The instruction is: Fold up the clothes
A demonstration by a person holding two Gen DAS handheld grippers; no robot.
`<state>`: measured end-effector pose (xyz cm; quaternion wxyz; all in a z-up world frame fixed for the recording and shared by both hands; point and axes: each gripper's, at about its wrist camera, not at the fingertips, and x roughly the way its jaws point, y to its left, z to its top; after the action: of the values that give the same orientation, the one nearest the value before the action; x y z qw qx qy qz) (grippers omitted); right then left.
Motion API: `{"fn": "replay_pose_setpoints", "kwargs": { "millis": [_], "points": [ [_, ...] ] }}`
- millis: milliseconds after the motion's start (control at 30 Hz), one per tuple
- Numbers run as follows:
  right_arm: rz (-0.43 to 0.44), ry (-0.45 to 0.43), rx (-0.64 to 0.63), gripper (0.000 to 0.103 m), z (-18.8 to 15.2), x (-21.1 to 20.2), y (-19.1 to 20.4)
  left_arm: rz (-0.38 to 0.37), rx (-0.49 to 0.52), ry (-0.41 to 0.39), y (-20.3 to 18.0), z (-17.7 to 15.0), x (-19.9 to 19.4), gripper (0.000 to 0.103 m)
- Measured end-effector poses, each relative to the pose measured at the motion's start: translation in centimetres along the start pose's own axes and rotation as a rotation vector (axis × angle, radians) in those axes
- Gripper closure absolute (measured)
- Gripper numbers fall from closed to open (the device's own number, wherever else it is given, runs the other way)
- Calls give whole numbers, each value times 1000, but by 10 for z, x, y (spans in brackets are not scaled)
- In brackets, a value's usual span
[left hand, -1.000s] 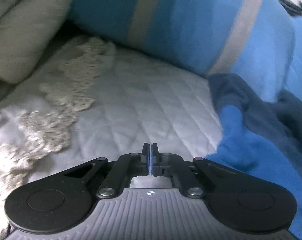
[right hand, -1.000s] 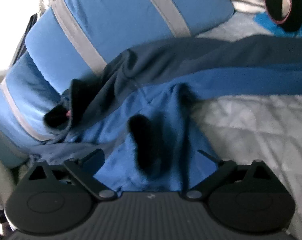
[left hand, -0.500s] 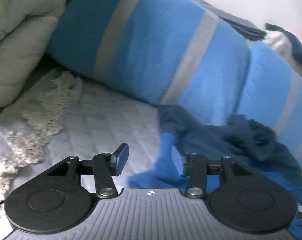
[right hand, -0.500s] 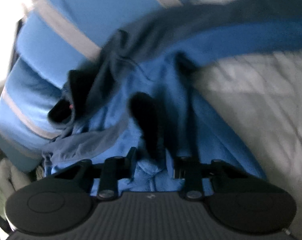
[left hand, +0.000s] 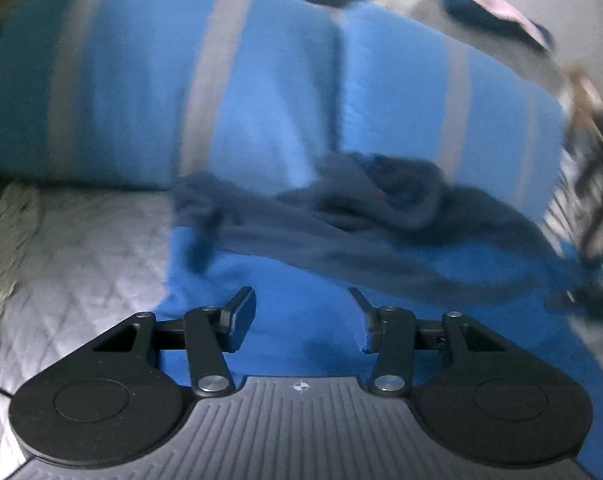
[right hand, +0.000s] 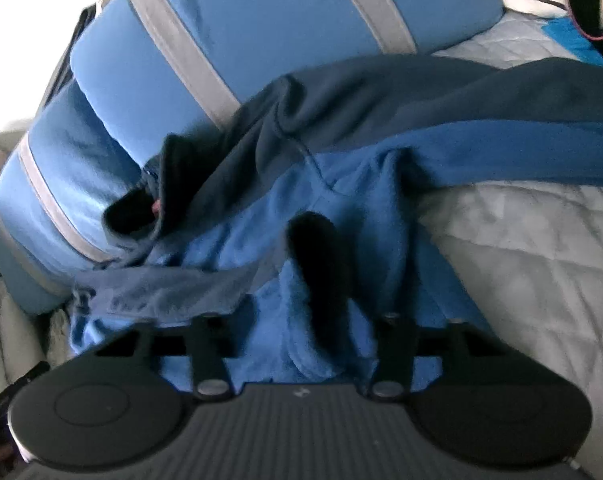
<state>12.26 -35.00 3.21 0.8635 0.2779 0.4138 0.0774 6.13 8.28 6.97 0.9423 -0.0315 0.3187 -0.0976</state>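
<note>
Both the left gripper [left hand: 301, 316] and the right gripper [right hand: 301, 344] are black, with a grey ribbed body, two round flat discs at the sides, silver screws on the linkage arms, and a small white mark at the centre.

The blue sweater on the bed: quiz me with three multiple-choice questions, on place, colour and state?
1. The dark top of the sweater lies: A against the striped pillow; B on a chair; C in a basket.
2. The pillow's stripes are: A red; B grey; C green.
3. The left gripper is: A open, empty; B shut on a sock; C hidden.
Answers: 1 A, its collar is bunched against it; 2 B, grey bands cross blue; 3 A, its jaws, just opened, stand apart over the sweater.
</note>
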Motion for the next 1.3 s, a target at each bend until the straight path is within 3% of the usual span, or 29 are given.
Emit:
{"fn": "replay_pose_setpoints", "kwargs": {
  "millis": [33,300,567,700,833,1100,1200,1267,1300],
  "points": [
    [-11,-7,-10,96,2,2,1,-14,54,2,-8,-2,0,54],
    [-35,-69,-28,97,17,4,3,-25,573,-14,-86,-44,13,50],
    [-53,-45,-12,97,19,11,-1,-3,926,-45,-135,-79,38,51],
    [-53,-33,-3,97,19,11,-3,7,1000,-27,-146,-85,54,51],
    [-53,-20,4,96,17,10,-4,-5,1007,13,-149,-86,66,55],
    [-46,-2,16,95,11,4,-6,-27,954,71,-149,-85,71,87],
    [-54,-16,3,87,9,-6,-3,-26,982,72,-151,-88,69,90],
    [-65,-78,-67,68,5,-20,5,-18,1012,68,-152,-91,66,90],
    [-66,-112,-112,66,2,-27,11,-15,1023,68,-153,-92,66,90]
  ]
}}
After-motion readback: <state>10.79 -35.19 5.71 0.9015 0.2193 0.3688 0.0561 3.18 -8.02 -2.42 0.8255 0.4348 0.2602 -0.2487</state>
